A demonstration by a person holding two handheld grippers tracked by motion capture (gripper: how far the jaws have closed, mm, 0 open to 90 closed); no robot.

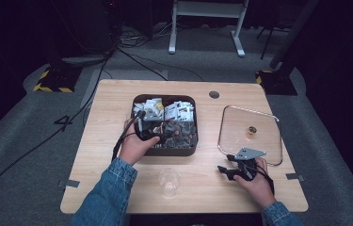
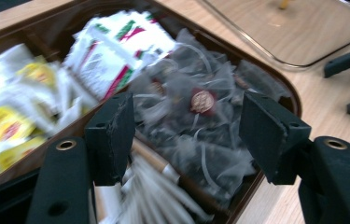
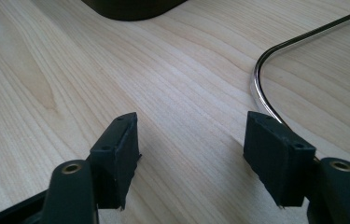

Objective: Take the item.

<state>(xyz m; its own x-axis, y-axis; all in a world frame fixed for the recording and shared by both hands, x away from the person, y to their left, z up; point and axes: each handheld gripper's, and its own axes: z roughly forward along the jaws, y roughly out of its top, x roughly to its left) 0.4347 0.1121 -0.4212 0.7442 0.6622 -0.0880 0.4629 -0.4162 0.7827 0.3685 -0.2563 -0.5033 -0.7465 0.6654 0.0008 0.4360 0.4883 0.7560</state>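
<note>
A dark brown box [image 1: 164, 151] in the middle of the table holds tea sachets in compartments. My left gripper [image 1: 167, 132] hovers over its near side, open. Between its jaws I look down on dark mesh tea bags [image 2: 200, 102], one with a red round tag, and nothing is gripped. White sachets with red and green print [image 2: 116, 51] lie behind them, yellow-labelled ones [image 2: 4, 121] to their left, and white sticks [image 2: 158, 191] lie just under the jaws. My right gripper [image 1: 225, 172] rests low at the table's front right, open [image 3: 191, 135] over bare wood.
A clear glass lid [image 1: 259, 141] with a small gold knob [image 1: 251, 130] lies flat right of the box, its metal rim [image 3: 261, 88] close to my right gripper. A clear plastic cup [image 1: 169, 181] stands at the front edge between the person's arms.
</note>
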